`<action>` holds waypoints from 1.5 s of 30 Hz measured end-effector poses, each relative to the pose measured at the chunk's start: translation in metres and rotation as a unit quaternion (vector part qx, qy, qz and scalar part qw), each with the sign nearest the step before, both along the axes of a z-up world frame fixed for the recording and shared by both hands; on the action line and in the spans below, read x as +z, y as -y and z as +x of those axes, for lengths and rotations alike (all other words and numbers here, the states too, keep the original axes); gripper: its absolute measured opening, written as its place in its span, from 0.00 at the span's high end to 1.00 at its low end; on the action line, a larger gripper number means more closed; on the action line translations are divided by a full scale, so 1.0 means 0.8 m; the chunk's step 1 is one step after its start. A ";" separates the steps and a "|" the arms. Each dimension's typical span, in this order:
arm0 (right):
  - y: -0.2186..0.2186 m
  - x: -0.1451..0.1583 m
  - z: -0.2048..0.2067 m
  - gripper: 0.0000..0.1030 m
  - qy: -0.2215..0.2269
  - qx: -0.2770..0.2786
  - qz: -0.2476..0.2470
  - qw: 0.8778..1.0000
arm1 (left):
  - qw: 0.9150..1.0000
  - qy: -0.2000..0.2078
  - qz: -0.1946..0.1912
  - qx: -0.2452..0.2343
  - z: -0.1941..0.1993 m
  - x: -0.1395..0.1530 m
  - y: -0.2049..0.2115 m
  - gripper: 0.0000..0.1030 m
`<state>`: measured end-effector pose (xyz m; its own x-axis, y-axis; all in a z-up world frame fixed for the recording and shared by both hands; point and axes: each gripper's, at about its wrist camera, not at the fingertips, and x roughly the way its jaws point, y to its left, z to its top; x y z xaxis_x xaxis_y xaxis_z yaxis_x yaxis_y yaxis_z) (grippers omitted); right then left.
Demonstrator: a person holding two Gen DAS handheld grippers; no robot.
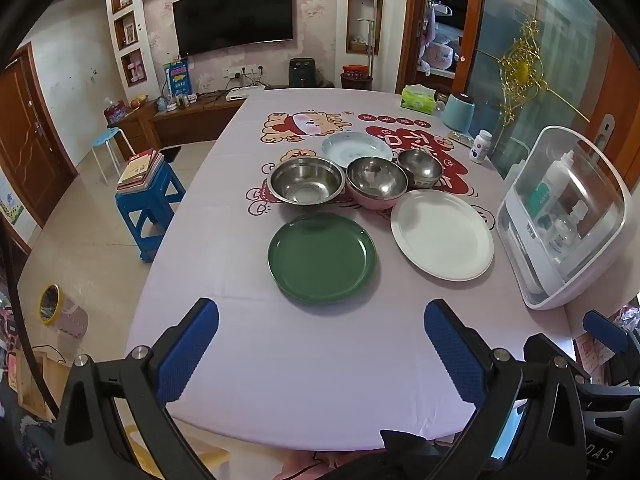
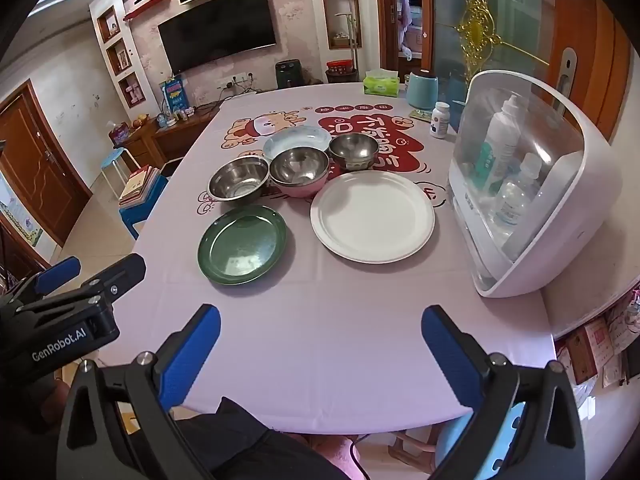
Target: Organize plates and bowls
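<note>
- Left wrist view: the table (image 1: 320, 360), draped in a pink printed cloth, was seen carrying every dish.
- A white domed cabinet (image 1: 568, 216) was parked at the table's right edge, just beside the white plate (image 1: 442, 234).
- The green plate (image 1: 322, 258) was laid nearest, left of the white one.
- The pale blue plate (image 1: 356, 148) was set farthest back.
- Three bowls were lined between: steel bowl (image 1: 306, 184), pink-sided bowl (image 1: 376, 184), small steel bowl (image 1: 420, 168).
- Left gripper (image 1: 320, 356) and right gripper (image 2: 320, 360) were held wide apart, empty, over bare cloth.
</note>
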<state>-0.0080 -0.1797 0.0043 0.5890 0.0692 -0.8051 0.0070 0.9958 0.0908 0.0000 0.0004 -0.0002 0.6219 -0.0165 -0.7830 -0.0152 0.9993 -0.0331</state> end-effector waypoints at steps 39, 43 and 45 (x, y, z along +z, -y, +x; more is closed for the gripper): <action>-0.017 0.004 -0.004 0.02 0.007 -0.001 -0.003 1.000 | 1.000 0.013 0.002 0.005 0.004 0.014 -0.016 0.01; -0.019 0.005 -0.005 0.02 0.005 -0.002 -0.002 1.000 | 1.000 0.014 0.000 0.004 0.004 0.017 -0.024 0.01; -0.022 0.001 0.000 0.02 0.004 -0.004 -0.001 1.000 | 1.000 0.014 0.001 0.005 0.003 0.016 -0.023 0.01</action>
